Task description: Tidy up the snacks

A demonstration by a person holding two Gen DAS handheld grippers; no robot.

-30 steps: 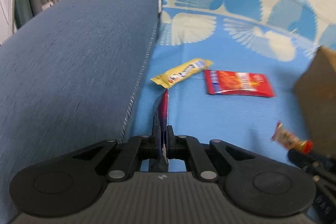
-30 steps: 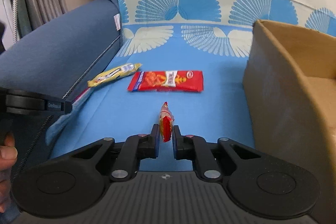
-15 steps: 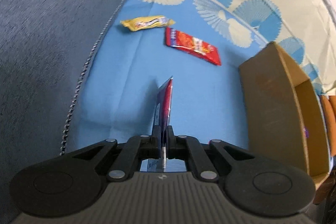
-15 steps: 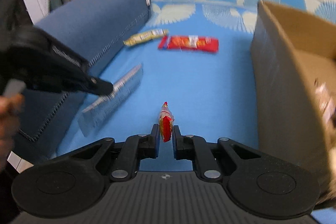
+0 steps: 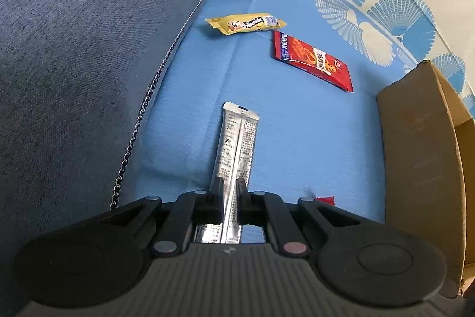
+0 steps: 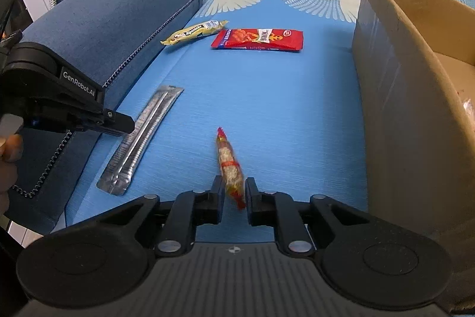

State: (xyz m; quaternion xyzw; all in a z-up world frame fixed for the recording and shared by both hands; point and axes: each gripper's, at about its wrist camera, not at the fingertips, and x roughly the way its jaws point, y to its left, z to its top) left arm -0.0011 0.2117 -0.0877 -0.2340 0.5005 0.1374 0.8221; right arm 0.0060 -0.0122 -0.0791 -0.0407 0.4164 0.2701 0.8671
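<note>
Both hand-held grippers hang over a blue sofa seat cover (image 6: 282, 109), and the jaws of each are opening. Between the left gripper (image 5: 230, 186) jaws sits a long silver stick packet (image 5: 237, 144), lying flat along the seat with its far end pointing toward the sofa back; in the right wrist view the same silver stick packet (image 6: 142, 138) lies beside the dark blue armrest (image 6: 118, 28), with the left gripper's (image 6: 126, 125) black tip over its middle, and whether the pads press it cannot be told. Between the right gripper (image 6: 234, 189) jaws is a small red-and-tan snack packet (image 6: 228, 165), blurred, with gaps showing on both sides, so the pads look clear of it. Farther back on the seat lie a yellow candy bar (image 6: 194, 31) next to the armrest and a flat red snack pouch (image 6: 258, 39) just beside it. An open cardboard box (image 6: 394, 85) stands on the seat at the right. Part of a person's hand (image 6: 7, 150) shows at the left edge.
</note>
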